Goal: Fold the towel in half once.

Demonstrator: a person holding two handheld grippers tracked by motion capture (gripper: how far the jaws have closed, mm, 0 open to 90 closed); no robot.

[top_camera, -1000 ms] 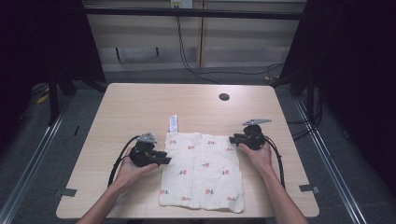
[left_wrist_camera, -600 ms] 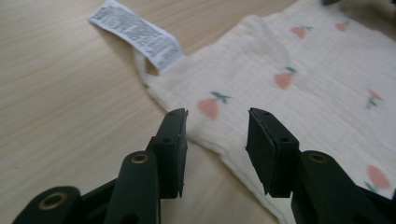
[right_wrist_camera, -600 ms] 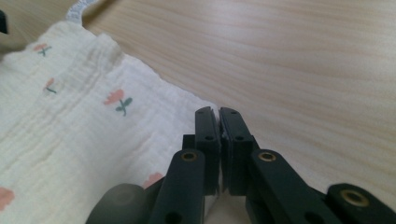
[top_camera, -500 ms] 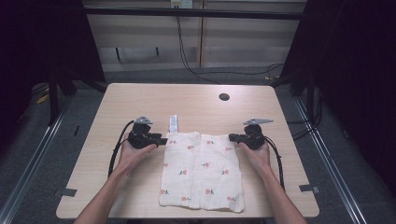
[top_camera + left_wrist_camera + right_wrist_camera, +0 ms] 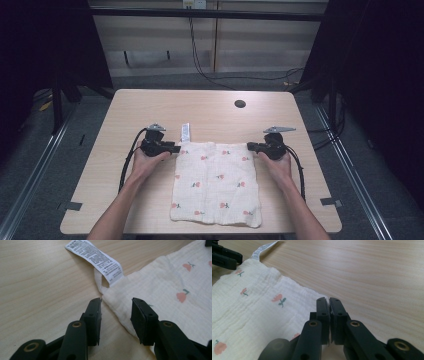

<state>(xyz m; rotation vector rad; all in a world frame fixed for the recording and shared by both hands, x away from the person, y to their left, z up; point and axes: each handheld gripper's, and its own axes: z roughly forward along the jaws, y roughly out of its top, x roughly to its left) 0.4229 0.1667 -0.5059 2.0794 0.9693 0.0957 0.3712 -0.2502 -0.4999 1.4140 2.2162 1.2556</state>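
Right gripper (image 5: 329,302) jaws pinched on cloth (image 5: 216,182) corner at two o'clock; left gripper (image 5: 116,307) jaws spread astride ten o'clock corner, evidently for a two-corner lift off desk (image 5: 210,107).

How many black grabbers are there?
2. The left gripper sits at the cloth's far left corner, jaws open, just been closing around its edge. The right gripper sits at the far right corner, jaws shut on it.
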